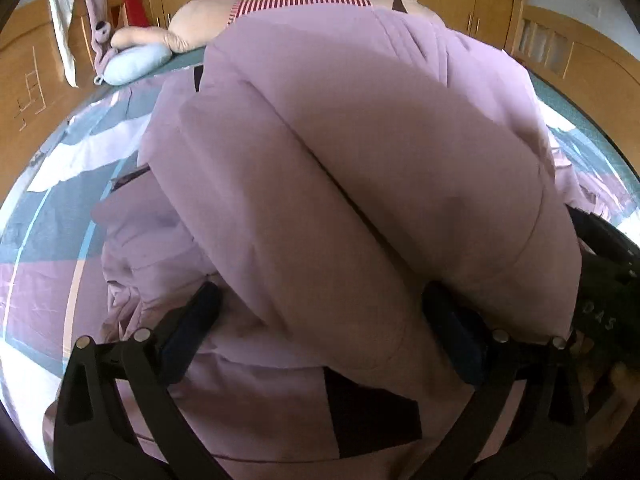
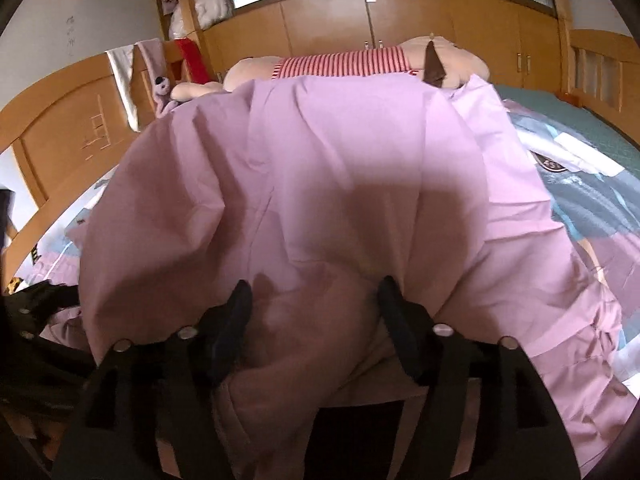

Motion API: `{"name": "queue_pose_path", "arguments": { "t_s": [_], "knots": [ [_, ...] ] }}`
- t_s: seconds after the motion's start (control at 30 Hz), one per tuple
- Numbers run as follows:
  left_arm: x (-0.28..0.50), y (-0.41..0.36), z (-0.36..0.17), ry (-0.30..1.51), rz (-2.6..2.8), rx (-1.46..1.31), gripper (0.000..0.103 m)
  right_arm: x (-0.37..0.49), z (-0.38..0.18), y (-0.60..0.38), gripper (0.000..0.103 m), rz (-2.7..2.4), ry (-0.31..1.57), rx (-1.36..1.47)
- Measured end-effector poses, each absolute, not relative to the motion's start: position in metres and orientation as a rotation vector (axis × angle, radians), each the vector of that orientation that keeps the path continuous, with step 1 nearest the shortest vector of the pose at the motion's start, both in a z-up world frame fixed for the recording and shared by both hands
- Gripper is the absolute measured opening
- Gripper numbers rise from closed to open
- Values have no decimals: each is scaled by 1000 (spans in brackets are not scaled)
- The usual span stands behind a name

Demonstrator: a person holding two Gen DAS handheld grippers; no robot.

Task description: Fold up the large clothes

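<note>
both grippers, left [image 1: 320, 320] and right [image 2: 316, 308], gape around bunched lilac garment [image 1: 360, 140] folds

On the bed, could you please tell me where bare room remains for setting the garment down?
Bare bedspread lies left of the lilac garment, toward the headboard, and a strip right of it. The middle and far end, by the plush toy, are crowded.
</note>
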State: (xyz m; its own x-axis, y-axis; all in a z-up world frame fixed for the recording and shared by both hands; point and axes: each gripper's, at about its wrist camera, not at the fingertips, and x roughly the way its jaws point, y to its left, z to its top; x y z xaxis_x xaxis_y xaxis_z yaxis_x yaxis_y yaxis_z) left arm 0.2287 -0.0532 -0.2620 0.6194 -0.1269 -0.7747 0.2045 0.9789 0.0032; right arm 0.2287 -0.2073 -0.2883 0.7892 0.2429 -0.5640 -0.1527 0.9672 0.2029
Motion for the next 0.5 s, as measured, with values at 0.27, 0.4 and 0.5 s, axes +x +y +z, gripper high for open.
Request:
{"name": "queue_pose_path", "arguments": {
  "t_s": [0.27,0.4,0.5],
  "knots": [
    [222,-43,-250,863,-163,32,101,219,-274,-213,73,215,578,208],
    [222,-25,-240,877,-84,-47,101,206,-240,-219,73,158,510,304],
    [217,-6,-230,835,-1,-114,101,209,-217,-201,73,178,494,279]
  ]
}}
